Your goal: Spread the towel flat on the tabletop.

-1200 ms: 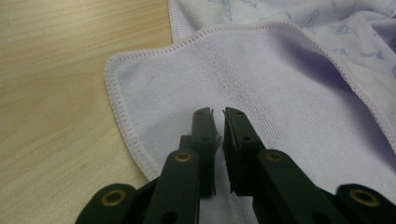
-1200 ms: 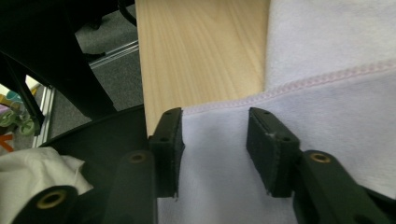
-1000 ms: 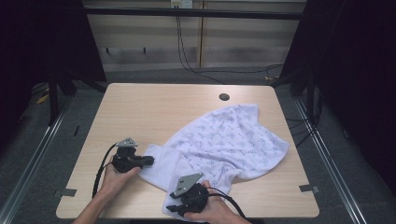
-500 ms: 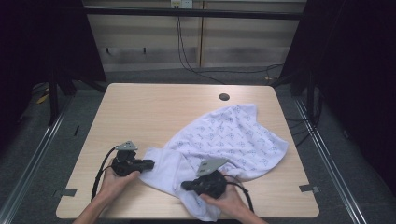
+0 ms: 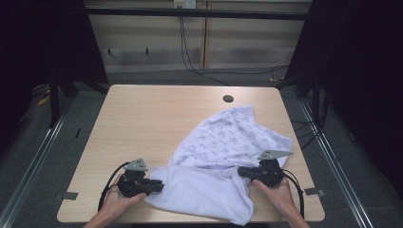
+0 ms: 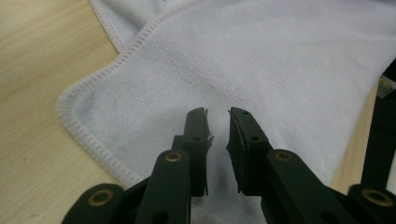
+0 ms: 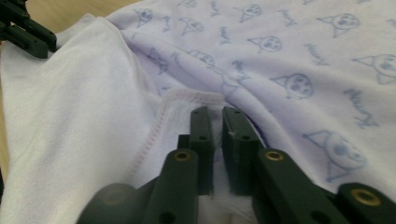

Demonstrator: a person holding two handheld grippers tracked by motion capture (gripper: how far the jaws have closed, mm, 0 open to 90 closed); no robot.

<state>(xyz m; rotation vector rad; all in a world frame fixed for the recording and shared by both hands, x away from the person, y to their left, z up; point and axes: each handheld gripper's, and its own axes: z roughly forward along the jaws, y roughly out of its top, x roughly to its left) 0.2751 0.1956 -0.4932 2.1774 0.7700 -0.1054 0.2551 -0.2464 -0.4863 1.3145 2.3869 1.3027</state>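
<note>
A white towel [image 5: 223, 142] with a pale printed pattern lies rumpled on the right half of the wooden table [image 5: 157, 118]. Its plain underside is turned up along the near edge. My left gripper [image 5: 159, 186] holds the towel's near left edge; in the left gripper view its jaws [image 6: 218, 112] stand almost together over the plain cloth [image 6: 280, 56]. My right gripper [image 5: 240, 171] holds a hemmed edge on the right. In the right gripper view it [image 7: 214, 112] pinches the hem, with printed cloth [image 7: 289, 56] beyond. The left gripper [image 7: 23, 28] shows far off there.
A round dark cable hole [image 5: 228, 99] sits near the table's far edge. Bare wood covers the table's left and far parts. Dark frames, rails and cables surround the table on the floor.
My right gripper has moved right and away from the near edge, drawing the towel's plain flap out wide. The left gripper has stayed in place on the left edge.
</note>
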